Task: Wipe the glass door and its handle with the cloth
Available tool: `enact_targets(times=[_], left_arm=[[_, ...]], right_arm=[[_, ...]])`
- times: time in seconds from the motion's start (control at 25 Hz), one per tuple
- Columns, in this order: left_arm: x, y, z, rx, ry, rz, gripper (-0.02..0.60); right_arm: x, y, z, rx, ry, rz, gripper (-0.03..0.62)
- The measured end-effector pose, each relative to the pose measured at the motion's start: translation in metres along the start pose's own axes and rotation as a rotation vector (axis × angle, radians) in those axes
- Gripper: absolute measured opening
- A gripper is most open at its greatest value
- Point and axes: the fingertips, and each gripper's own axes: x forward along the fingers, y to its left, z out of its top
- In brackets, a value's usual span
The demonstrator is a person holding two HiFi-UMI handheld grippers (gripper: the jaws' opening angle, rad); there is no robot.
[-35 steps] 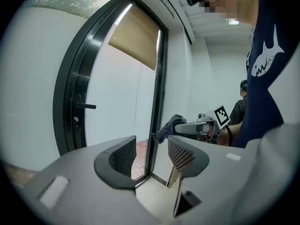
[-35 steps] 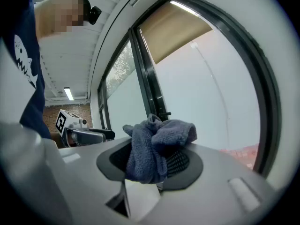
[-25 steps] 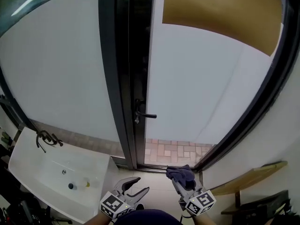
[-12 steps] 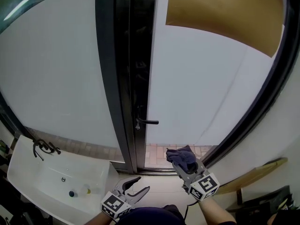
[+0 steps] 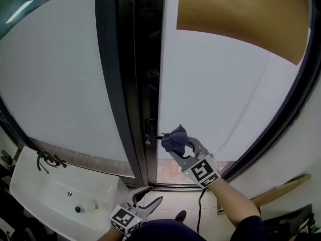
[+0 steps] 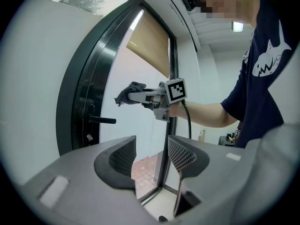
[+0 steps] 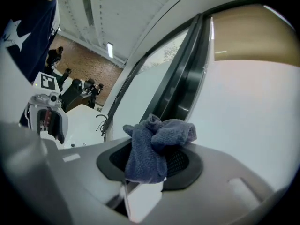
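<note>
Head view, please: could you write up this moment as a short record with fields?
cloth: bunched, dark blue-grey, in the right gripper
right gripper: shut on cloth, raised near the door handle
cloth to handle: apart
left gripper: open, empty, held low
glass door: frosted, tan blind at top
lower left: white sink

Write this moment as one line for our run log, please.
right gripper: shut on cloth | cloth: just above door handle, apart from it | left gripper: open, empty, held low
</note>
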Motion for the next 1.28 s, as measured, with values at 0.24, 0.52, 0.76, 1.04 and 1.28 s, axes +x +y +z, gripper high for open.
enact_targets(times=[0.24, 0.52, 0.76, 1.04, 1.28], left_arm=[[0.012, 0.008, 0.012, -0.014, -0.017, 0.031, 0.207], [0.023, 0.013, 0.012, -0.027, -0.022, 0.056, 0.207], [0.027, 0.013, 0.008, -0.038, -0.020, 0.057, 0.206], [0.027, 0.009, 0.008, -0.039, -0.015, 0.044, 0.206], [0.030, 0.003, 0.007, -0.024, -0.010, 0.018, 0.206]], right_arm=[[0.061, -0.025, 0.000, -0.263, 0.089, 0.020, 0.152], [0.121, -0.044, -0.026, -0.572, 0.211, 0.019, 0.146], [0.132, -0.045, -0.040, -0.701, 0.259, 0.005, 0.141], [0.103, -0.075, -0.075, -0.682, 0.339, -0.021, 0.140], [0.063, -0.103, -0.096, -0.652, 0.397, -0.078, 0.140]])
